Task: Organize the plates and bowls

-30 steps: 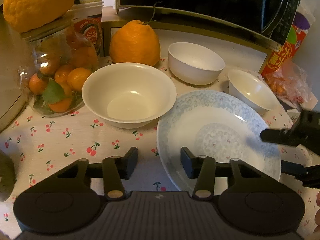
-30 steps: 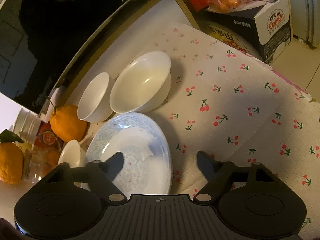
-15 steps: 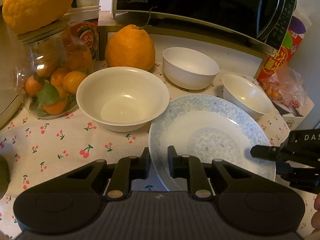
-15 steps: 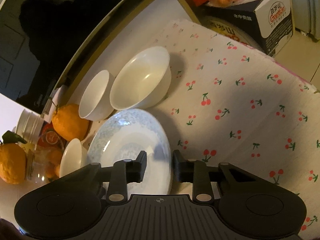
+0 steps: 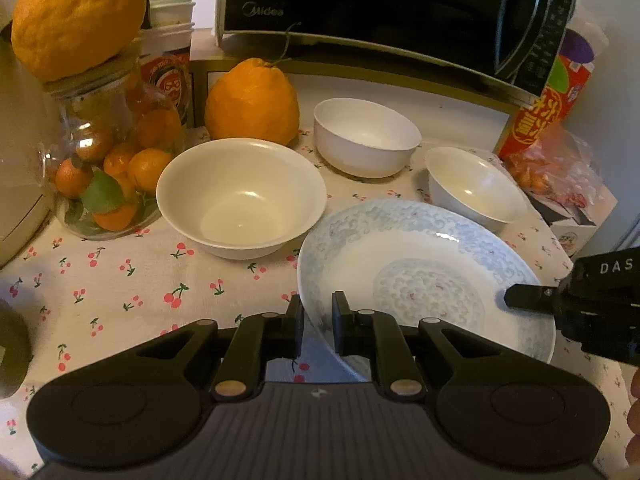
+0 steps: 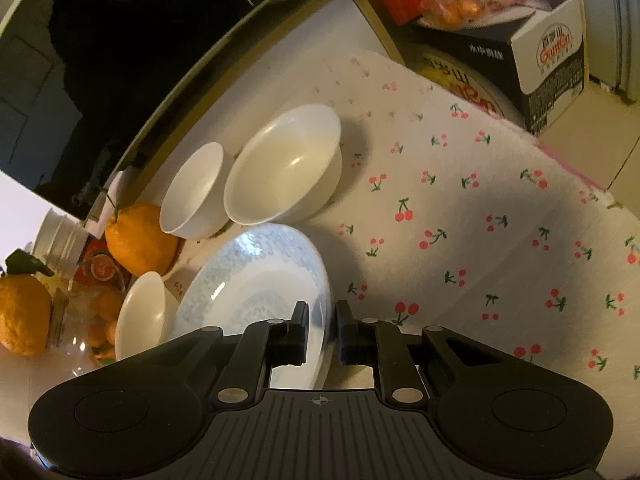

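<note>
Both pairs of fingers pinch the rim of the blue-patterned plate [image 5: 420,276]. Our left gripper [image 5: 316,320] nips its left edge, and our right gripper [image 6: 321,330] nips its right edge. Both have just squeezed shut on it. The plate sits flat on the cherry tablecloth [image 5: 132,292], near the front edge. Around its far side stand three bowls: a big cream bowl [image 5: 242,196], a white bowl [image 5: 366,136] and a smaller bowl [image 5: 474,188]. Behind them are an orange [image 5: 252,104], a jar of fruit [image 5: 108,168] and a microwave [image 5: 380,12]. We think we are at the grabbing step. Next we should lift both sides together, evenly, so the plate stays level and misses the bowls.
</note>
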A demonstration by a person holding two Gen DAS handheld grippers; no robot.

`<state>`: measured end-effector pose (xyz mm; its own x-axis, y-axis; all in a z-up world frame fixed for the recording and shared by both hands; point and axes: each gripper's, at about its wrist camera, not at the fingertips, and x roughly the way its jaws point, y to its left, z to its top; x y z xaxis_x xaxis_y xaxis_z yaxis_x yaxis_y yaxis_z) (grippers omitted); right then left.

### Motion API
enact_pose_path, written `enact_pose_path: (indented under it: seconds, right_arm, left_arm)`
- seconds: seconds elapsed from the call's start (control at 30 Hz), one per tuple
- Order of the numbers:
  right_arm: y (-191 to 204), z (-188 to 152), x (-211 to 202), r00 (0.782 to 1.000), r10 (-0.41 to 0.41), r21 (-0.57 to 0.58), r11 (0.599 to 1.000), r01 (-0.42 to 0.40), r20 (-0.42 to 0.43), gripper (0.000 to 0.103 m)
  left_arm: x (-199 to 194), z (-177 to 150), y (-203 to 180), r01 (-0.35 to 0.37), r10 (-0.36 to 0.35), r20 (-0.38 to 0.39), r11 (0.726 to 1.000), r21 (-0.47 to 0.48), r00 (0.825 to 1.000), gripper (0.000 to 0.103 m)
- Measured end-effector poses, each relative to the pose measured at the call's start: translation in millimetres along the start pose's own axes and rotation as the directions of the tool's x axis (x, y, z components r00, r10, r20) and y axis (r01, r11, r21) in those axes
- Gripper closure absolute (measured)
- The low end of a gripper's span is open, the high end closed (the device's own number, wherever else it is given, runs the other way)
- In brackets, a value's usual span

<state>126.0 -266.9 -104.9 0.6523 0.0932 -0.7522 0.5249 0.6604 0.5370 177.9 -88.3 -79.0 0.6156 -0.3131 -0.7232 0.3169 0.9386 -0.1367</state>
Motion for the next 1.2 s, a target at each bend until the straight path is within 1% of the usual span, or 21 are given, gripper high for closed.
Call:
enact_pose_path:
  seconds: [0.1,0.23,0.57,0.67,0.83,1.2]
  right_arm:
    - [1.3,-0.7,-6.4,1.000,0.004,-0.014,1.000,-0.004,-0.008,0.088]
    - [2.9,-2.3,-16.4,1.000,0.023,-0.056,0.998,-0.024,-0.008,0.088]
    - [4.6,-10.8,-46.8,0.998,0.066,-0.101,0.993,-0.067,-0.016,0.088]
    - [5.0,-17.5,-55.6,0.997,0.080,-0.100,0.992,-0.082,-0.018,0.088]
    - [7.0,-29.9,-71.7,0.995,0.098,-0.132,0.986,-0.099,-0.019,0.088]
    - [14.0,-58.4,-98.5,0.994,0.097,-0.207,0.973,-0.105,-0.047,0.088]
  left_arm:
    - [-4.9,-2.7,1.0,0.000,0.000,-0.013,1.000,-0.015,1.000,0.091]
    - [-14.3,-6.9,3.4,0.015,-0.015,-0.002,0.999,-0.041,1.000,0.091]
    - [-47.0,-14.7,2.2,0.028,-0.028,0.027,1.000,-0.013,0.999,0.091]
    - [-57.7,-17.8,4.8,0.031,-0.030,0.037,0.999,-0.009,0.999,0.091]
    - [-70.4,-24.8,9.3,0.045,-0.044,0.035,0.999,-0.014,0.998,0.091]
    - [-101.6,-50.4,19.0,0.036,-0.036,0.022,0.999,0.010,0.999,0.091]
